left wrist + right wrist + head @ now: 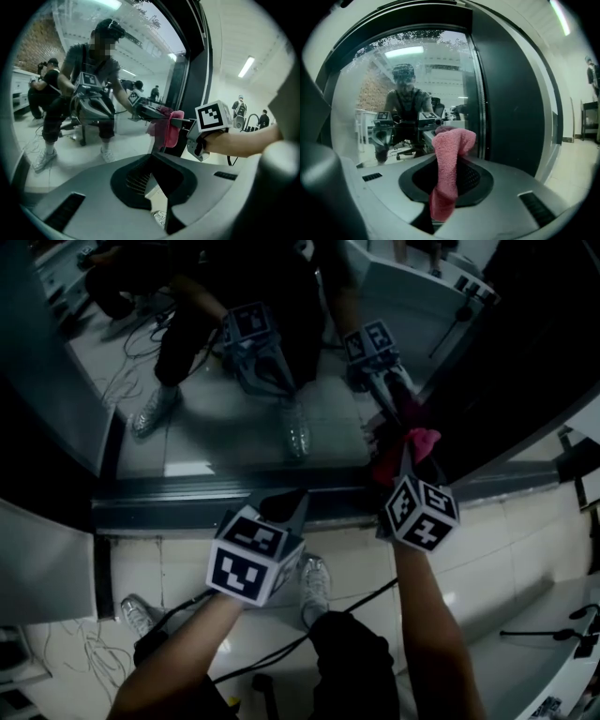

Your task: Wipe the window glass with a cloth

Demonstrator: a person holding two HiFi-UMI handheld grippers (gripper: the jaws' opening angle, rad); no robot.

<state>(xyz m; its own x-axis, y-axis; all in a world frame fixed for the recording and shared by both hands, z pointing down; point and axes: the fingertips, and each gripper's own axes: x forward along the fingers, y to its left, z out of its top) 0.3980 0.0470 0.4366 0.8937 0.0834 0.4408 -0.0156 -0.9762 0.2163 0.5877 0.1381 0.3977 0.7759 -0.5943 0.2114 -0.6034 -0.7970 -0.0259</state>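
One cloth [422,440] up at the glass [216,427]
Right gripper [405,457] clamps it, end touching or just off the glass, right of centre; left gripper [284,509], jaws together, empty, lower left.

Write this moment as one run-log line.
right gripper: shut on cloth | cloth: pink, against window glass | left gripper: shut, empty
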